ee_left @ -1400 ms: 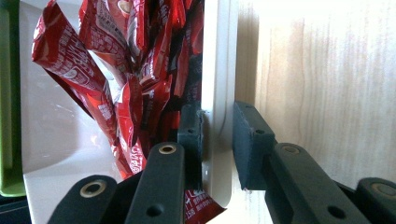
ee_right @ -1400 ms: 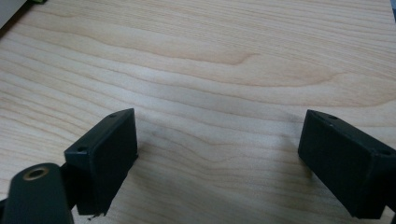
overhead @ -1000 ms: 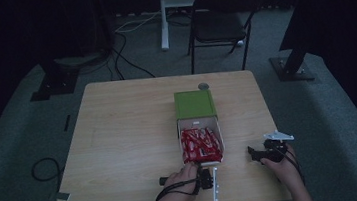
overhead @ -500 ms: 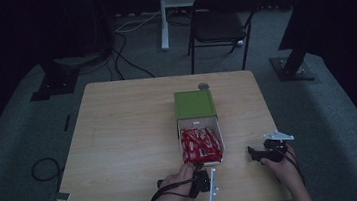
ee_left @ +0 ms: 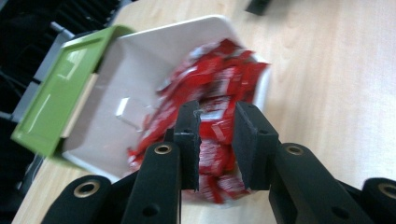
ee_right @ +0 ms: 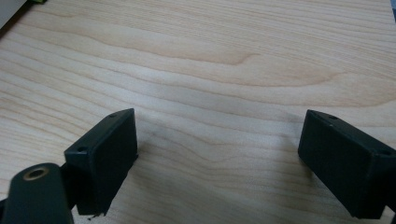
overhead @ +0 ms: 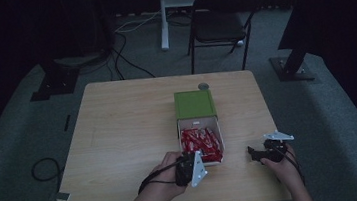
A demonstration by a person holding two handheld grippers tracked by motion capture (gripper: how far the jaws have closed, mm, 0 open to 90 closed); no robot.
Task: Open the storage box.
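Observation:
A white drawer box (overhead: 218,126) slides out of a green sleeve (overhead: 194,104) at the table's middle right. It holds several red packets (overhead: 201,142). My left gripper (overhead: 193,163) hovers at the box's near end, a hand around it. In the left gripper view its jaws (ee_left: 217,112) stand close together, pinching one red packet (ee_left: 215,128) above the pile (ee_left: 219,70). My right gripper (overhead: 251,154) rests near the table's right front corner. Its jaws (ee_right: 219,135) are wide open over bare wood, with nothing between them.
A small round grey object (overhead: 203,86) lies just beyond the green sleeve. The light wooden table (overhead: 120,137) has bare room on its left half. A black chair (overhead: 222,10) stands behind the table. Cables (overhead: 43,170) lie on the floor at left.
My left gripper has lifted off the pile of packets and drifted a little left, a red packet still between its jaws. The right gripper has stayed where it was.

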